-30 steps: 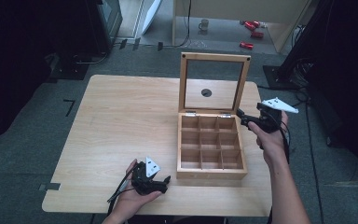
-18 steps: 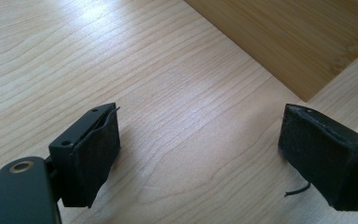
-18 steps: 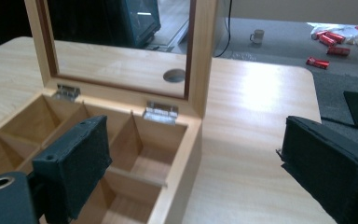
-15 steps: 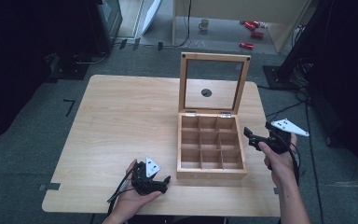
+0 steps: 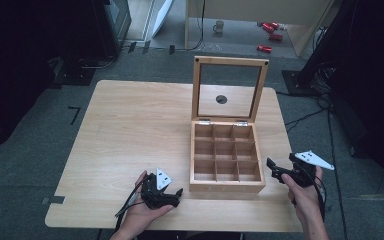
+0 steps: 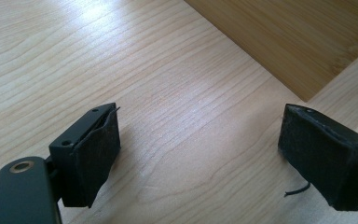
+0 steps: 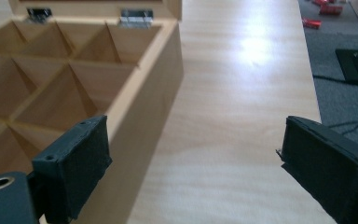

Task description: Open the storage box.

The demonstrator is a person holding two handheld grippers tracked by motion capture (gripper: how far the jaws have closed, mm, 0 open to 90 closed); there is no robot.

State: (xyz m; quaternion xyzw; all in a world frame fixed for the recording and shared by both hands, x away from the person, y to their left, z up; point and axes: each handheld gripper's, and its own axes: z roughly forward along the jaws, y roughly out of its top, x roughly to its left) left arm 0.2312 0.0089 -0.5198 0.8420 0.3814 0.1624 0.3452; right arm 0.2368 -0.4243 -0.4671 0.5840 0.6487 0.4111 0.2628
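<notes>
You are holding left gripper (image 5: 176, 192) low on surface (image 5: 130, 125), fingers (image 6: 91, 154) gaping wide, nothing between, just left of box (image 5: 226, 157) near corner. Box sitting right of centre, lid (image 5: 230, 89) standing upright, compartments bare. Your right gripper (image 5: 271, 169) hovering just right of box, fingers (image 7: 74, 168) spreading wide, gripping nothing.

Light wooden table (image 5: 130, 130), open nine-compartment wooden box (image 5: 226, 165) on its right half.
</notes>
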